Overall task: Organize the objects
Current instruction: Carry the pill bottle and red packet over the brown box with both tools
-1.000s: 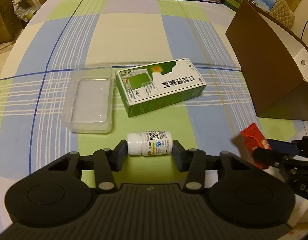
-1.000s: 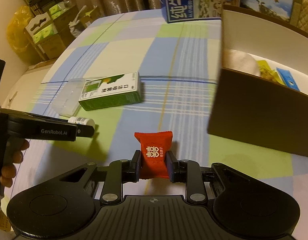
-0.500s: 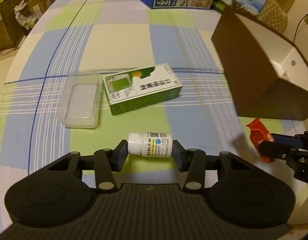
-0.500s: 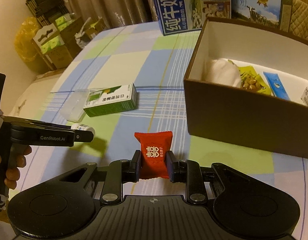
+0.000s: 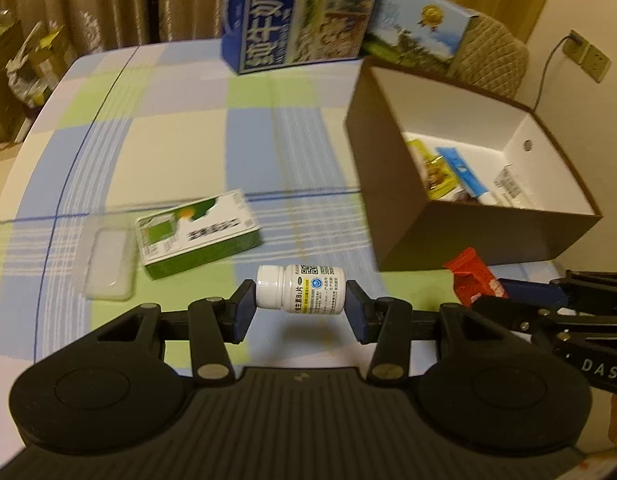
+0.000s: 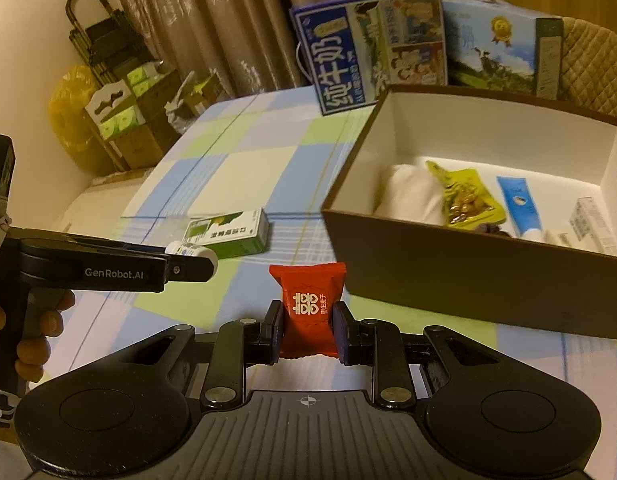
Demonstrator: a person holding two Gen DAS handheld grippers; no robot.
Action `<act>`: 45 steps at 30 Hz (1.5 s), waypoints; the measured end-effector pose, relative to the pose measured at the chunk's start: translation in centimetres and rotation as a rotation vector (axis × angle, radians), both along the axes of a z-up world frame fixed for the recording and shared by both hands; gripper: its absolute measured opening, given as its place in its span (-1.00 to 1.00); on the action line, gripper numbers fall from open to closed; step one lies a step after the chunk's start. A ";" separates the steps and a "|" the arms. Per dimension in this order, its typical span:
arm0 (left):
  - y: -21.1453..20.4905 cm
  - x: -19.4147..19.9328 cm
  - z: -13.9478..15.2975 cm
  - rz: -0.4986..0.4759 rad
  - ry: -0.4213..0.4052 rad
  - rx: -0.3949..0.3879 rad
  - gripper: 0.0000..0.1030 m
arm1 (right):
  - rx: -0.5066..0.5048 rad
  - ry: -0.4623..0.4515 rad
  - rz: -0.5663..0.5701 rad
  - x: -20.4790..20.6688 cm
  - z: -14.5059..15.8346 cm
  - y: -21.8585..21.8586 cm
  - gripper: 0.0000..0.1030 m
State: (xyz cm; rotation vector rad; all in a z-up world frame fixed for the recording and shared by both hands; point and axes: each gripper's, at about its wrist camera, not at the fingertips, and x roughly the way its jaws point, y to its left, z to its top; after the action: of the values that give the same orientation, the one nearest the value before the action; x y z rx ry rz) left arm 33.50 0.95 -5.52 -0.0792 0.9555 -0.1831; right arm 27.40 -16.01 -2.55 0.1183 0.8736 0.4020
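In the left wrist view, the green medicine carton (image 5: pixel 198 235) and the clear plastic tray (image 5: pixel 108 262) at centre left are motion-blurred, their print unreadable. The left claw (image 5: pixel 300 308) is clamped on a white pill bottle (image 5: pixel 300 289), held sideways above the checked desk (image 5: pixel 180 148). At lower right, the right claw is partly cut off.

In the right wrist view, the right claw (image 6: pixel 307 330) grips a red candy packet (image 6: pixel 307 308) at lower centre, near the brown box (image 6: pixel 468 268), whose right end leaves the frame.
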 end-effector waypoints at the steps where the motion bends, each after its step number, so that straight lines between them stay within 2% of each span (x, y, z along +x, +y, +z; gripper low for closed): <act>1: -0.5 0.0 0.3 -0.006 -0.006 -0.001 -0.18 | 0.002 -0.003 -0.004 -0.1 0.1 -0.3 -0.55; 12: -5.3 0.4 2.5 -0.075 -0.057 -0.005 -0.18 | 0.024 -0.046 -0.061 -0.8 1.9 -5.0 -0.55; 25: -10.5 1.7 3.6 -0.162 -0.084 0.009 -0.18 | 0.042 -0.079 -0.121 -0.3 3.1 -9.7 -0.55; 35: -13.9 3.6 3.9 -0.200 -0.102 0.021 -0.18 | 0.033 -0.108 -0.151 1.4 3.9 -12.9 -0.55; 45: -16.8 6.8 3.0 -0.198 -0.079 0.034 -0.18 | -0.007 -0.140 -0.171 4.7 4.3 -16.1 -0.55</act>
State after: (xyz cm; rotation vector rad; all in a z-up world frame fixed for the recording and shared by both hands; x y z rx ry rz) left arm 40.35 -15.89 -2.52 0.0543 0.8870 -0.3498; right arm 32.07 -32.07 1.74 0.1552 0.7207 0.2445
